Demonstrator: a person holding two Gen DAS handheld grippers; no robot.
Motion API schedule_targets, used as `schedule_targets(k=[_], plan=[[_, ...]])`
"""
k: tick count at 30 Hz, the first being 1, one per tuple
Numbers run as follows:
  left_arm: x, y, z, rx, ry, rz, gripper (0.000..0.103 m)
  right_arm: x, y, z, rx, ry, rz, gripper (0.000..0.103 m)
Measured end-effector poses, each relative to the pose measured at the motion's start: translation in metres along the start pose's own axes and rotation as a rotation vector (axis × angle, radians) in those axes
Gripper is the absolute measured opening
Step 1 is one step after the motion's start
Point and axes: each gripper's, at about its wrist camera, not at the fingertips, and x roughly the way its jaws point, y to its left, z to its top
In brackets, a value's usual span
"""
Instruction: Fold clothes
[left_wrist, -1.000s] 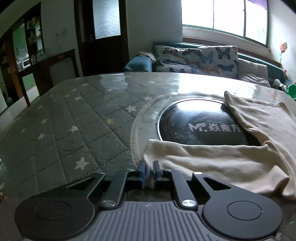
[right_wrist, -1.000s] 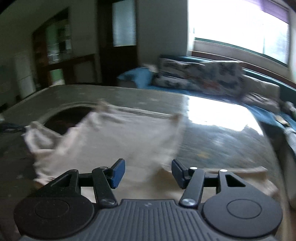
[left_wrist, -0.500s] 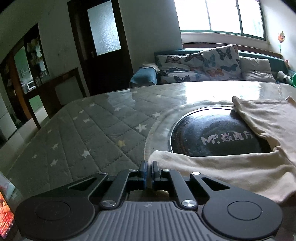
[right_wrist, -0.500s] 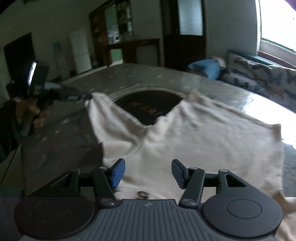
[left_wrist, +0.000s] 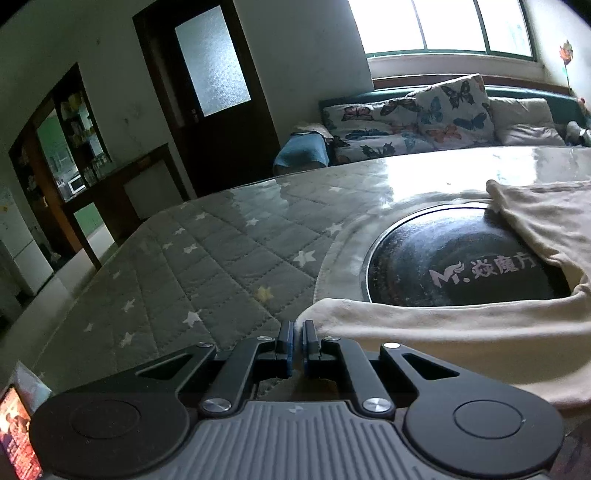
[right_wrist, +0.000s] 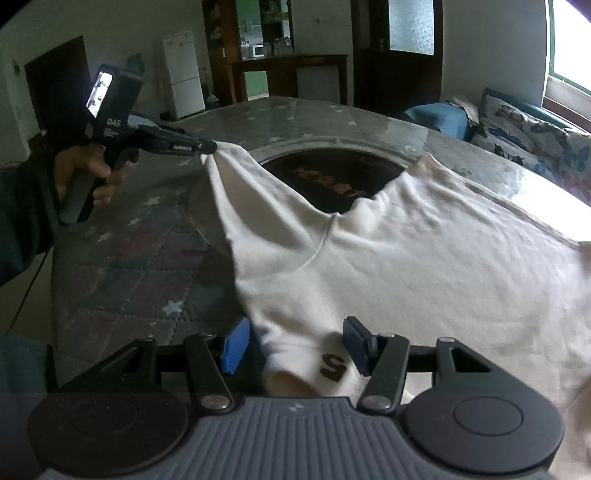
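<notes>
Right tool (right_wrist: 295, 345) gaping halfway, hovering over cream garment (right_wrist: 424, 258) near its "S" mark, gripping nothing. Left tool (left_wrist: 297, 345) pinching tight on garment corner, lifting it off quilted surface (left_wrist: 207, 266). Garment lying partly across dark round plate (left_wrist: 461, 269).

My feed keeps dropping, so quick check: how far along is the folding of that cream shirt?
Early. Done: the cream shirt lies spread on the quilted table, partly over the black round plate. In hand: the left tongs are shut on one corner, pulling it taut; the right tongs hang open over the near edge. Left: no fold shows yet, so every fold remains.
</notes>
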Motion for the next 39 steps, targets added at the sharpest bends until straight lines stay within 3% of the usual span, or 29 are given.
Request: schedule_targets(k=[6,13,15,21,27,30,33,39], plan=[[0.005,0.002,-0.003,-0.002,0.029,-0.021,0.01,0.009,0.005,0.023,0.018,-0.059,0.053,0.057],[0.0,0.014,0.001,-0.022,0.029,0.016,0.02,0.044,0.028,0.027,-0.006,-0.027,0.127,0.059],[-0.006,0.012,0.006,-0.033,0.011,-0.023,0.02,0.045,0.032,0.028,-0.014,-0.027,0.15,0.058],[-0.024,-0.035,0.017,0.037,-0.04,-0.248,0.02,0.039,0.031,0.032,0.009,-0.062,0.154,0.058],[-0.021,-0.086,0.021,0.126,-0.021,-0.409,0.02,0.048,0.032,0.029,0.022,-0.036,0.154,0.058],[-0.021,-0.103,0.019,0.162,-0.011,-0.439,0.02,0.049,0.038,0.028,0.006,-0.035,0.179,0.058],[-0.014,-0.112,0.017,0.189,-0.003,-0.421,0.021,0.048,0.041,0.029,-0.005,-0.045,0.183,0.058],[0.001,-0.1,0.021,0.158,0.015,-0.4,0.021,0.057,0.036,0.034,0.05,-0.061,0.167,0.058]])
